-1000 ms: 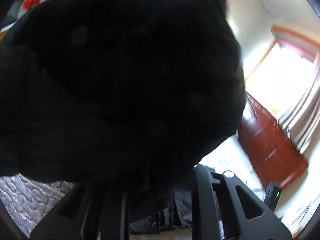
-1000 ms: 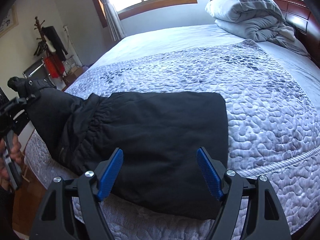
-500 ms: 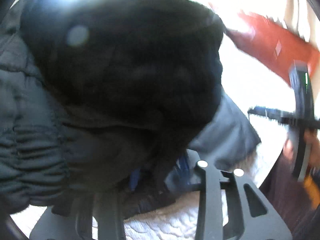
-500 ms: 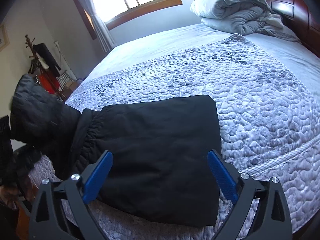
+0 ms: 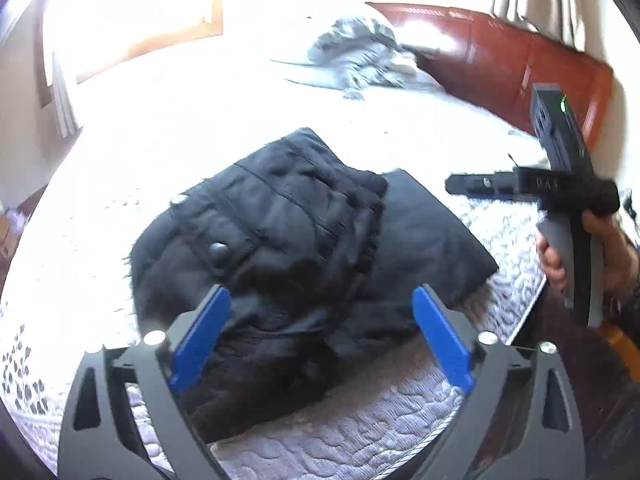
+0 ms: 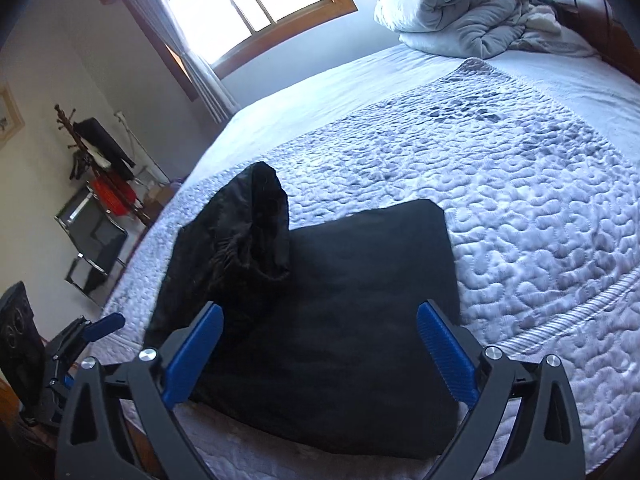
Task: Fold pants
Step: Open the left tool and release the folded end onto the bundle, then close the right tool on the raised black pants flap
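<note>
lying puffy quilted black pants [image 5: 304, 248] on pebbled bedspread [image 6: 500, 208].

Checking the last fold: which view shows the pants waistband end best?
Left wrist: the waistband end, with its button and seams, lies folded on the pants in plain view. Right wrist shows it only as a dark, bunched lump, without detail.

Left black two-finger gripper with blue pads [image 5: 322, 336]: jaws had just been opening, stood wide, nothing between the pads | Right black two-finger gripper with blue pads [image 6: 320, 352]: jaws wide apart, empty, pointed downward | Person's right hand [image 5: 588, 256]: wrapped round the grey handle
</note>
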`<state>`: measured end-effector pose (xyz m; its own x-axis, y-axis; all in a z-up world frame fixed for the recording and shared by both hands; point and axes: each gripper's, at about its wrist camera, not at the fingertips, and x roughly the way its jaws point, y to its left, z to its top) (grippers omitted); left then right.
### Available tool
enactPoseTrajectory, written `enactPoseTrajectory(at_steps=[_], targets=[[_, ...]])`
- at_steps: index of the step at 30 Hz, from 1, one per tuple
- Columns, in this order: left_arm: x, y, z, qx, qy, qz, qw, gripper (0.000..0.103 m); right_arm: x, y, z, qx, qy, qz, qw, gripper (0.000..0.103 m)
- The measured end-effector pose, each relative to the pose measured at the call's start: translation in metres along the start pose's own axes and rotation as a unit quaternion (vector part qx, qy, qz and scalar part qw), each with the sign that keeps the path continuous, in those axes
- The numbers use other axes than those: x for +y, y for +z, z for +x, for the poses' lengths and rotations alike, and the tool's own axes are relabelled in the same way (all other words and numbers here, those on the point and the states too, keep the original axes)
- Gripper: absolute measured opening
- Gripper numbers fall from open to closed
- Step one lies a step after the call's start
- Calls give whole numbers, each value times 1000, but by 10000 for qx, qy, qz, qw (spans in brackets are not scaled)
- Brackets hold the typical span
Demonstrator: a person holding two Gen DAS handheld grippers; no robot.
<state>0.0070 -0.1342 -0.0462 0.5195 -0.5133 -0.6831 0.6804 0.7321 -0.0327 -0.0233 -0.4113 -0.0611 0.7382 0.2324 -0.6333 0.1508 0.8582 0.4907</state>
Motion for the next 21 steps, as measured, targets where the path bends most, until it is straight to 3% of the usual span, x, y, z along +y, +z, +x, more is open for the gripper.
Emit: enactPoseTrajectory(at_steps=[5,12,21], targets=[[40,-1,-11,44,518,-881,9948,100,9,9,16,139,254,72,9996,99],[98,-20,-12,236,928,-2398,9661,100,32,23,51,402,280,-78,9988,99],[126,-33,-9,360,1122,-3028,9458,100,56,26,81,664,182,-374,9969,99]])
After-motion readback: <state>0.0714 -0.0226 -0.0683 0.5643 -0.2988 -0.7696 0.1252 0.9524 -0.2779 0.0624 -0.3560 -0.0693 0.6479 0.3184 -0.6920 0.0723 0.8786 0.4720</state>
